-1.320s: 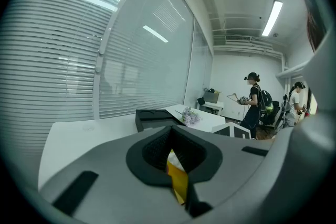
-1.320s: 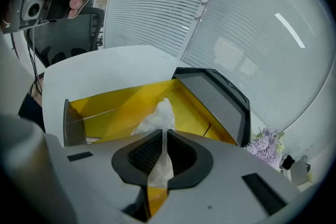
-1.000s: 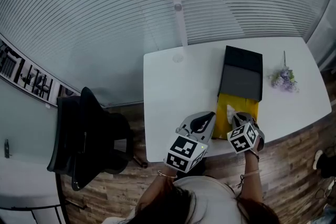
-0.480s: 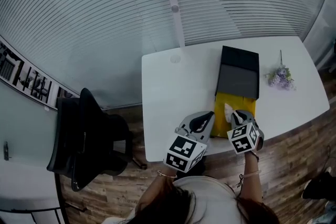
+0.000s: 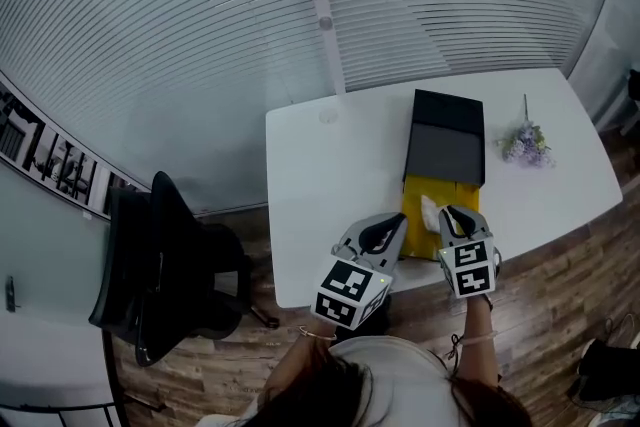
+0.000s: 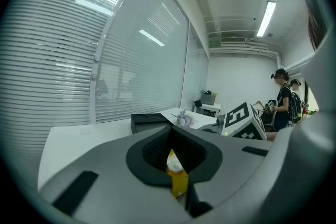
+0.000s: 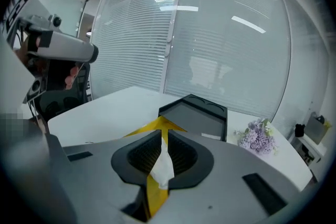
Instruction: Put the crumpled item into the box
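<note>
right tongs [image 5: 449, 216] pinching wad [image 5: 429, 211] over near end of box [image 5: 413, 193] | left tongs [image 5: 397, 224] pressed together at box edge, seemingly gripping its wall | risk: wad clings to a pad on release, or catches the rim and tumbles to tabletop [image 5: 320, 175]; light box skids if left slips

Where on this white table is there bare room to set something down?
The widest bare patch is the table left of the black box and yellow sheet. A narrower strip lies between the box and the flowers. The front edge is crowded by the left gripper, the right gripper holding crumpled paper, and the sheet.
</note>
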Available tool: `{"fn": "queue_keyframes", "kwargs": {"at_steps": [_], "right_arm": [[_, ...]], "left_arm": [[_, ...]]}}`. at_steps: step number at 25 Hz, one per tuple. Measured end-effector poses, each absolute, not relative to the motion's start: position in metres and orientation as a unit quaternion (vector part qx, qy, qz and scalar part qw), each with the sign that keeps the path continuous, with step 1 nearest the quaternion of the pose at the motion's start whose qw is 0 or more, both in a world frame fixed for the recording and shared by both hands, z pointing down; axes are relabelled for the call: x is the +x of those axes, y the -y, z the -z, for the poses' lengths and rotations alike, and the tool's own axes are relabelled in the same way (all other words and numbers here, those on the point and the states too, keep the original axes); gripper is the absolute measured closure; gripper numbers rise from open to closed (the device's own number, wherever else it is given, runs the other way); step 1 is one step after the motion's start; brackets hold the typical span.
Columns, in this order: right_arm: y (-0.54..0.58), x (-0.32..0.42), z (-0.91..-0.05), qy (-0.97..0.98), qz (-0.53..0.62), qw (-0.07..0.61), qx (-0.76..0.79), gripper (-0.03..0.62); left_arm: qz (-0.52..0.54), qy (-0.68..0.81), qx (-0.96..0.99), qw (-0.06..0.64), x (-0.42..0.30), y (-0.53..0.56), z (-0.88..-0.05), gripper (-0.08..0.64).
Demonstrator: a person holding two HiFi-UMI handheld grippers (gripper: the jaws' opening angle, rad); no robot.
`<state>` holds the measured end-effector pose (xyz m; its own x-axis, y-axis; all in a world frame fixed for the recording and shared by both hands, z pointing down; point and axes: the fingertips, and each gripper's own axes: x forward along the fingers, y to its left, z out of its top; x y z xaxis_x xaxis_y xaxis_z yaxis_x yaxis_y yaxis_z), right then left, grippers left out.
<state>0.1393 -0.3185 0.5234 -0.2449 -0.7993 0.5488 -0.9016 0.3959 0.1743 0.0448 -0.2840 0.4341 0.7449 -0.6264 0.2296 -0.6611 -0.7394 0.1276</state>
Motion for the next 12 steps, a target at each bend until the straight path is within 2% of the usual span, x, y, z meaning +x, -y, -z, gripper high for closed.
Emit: {"fn": "queue_keyframes", "kwargs": {"at_steps": [12], "right_arm": [[0.295,0.148,-0.482,0.788,-0.079,0.208,0.574,0.548]], "left_arm": [[-0.08,0.347,0.93,0.09,0.047,0.273,-0.425,0.543]]}}
